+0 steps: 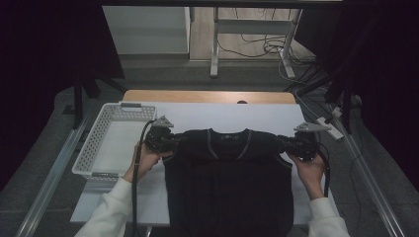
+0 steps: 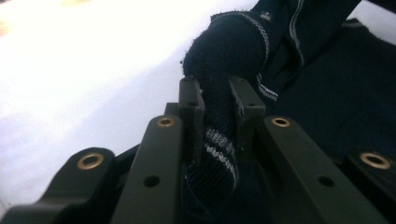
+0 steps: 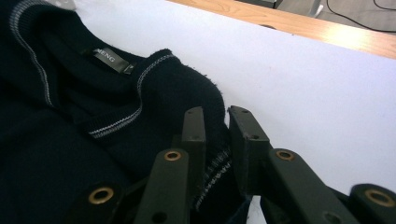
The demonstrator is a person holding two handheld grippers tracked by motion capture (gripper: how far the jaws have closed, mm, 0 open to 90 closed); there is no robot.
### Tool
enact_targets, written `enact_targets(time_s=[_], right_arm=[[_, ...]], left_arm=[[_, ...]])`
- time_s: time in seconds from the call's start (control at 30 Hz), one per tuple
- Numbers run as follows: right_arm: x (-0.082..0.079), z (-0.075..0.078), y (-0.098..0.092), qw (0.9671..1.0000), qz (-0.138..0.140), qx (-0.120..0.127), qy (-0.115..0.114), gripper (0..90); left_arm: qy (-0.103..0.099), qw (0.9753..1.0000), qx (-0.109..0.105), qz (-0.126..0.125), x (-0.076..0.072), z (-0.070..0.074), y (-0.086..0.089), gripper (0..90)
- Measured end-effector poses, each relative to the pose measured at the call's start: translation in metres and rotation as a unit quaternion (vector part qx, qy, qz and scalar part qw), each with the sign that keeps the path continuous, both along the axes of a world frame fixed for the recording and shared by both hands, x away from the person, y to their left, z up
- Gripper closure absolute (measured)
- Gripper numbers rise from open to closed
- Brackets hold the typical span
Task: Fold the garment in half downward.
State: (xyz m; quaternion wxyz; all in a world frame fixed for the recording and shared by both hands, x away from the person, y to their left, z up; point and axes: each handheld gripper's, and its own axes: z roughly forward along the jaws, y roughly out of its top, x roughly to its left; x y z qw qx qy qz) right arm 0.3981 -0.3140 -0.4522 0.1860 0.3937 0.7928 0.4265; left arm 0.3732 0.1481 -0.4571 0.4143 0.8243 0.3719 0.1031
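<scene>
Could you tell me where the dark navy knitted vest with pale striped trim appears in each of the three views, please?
High view: the dark navy knitted vest lies centre-bottom on the white table, shoulders pinched by both grippers.
Left gripper view: it fills the right side, one shoulder bunched between the jaws.
Right gripper view: it covers the left side, one shoulder between the jaws.
Shared landmark: the V-neck collar with pale stripe.

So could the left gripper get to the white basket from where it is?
Probably not freely: the left gripper is shut on the vest shoulder. The basket sits right beside it, nothing between.
</scene>
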Motion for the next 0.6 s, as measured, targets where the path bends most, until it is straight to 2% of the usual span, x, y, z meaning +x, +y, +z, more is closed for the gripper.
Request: enact_targets(time_s=[0.3, 0.6], right_arm=[[-0.006, -0.001, -0.001, 0.9999, 0.008, 0.001, 0.007, 75.9], [-0.033, 0.002, 0.002, 0.9998, 0.022, 0.001, 0.005, 75.9]], left_arm=[[0.003, 1.0000, -0.005, 0.000, -0.010, -0.001, 0.004, 76.3], [0.006, 0.9999, -0.008, -0.013, -0.034, -0.005, 0.007, 76.3]])
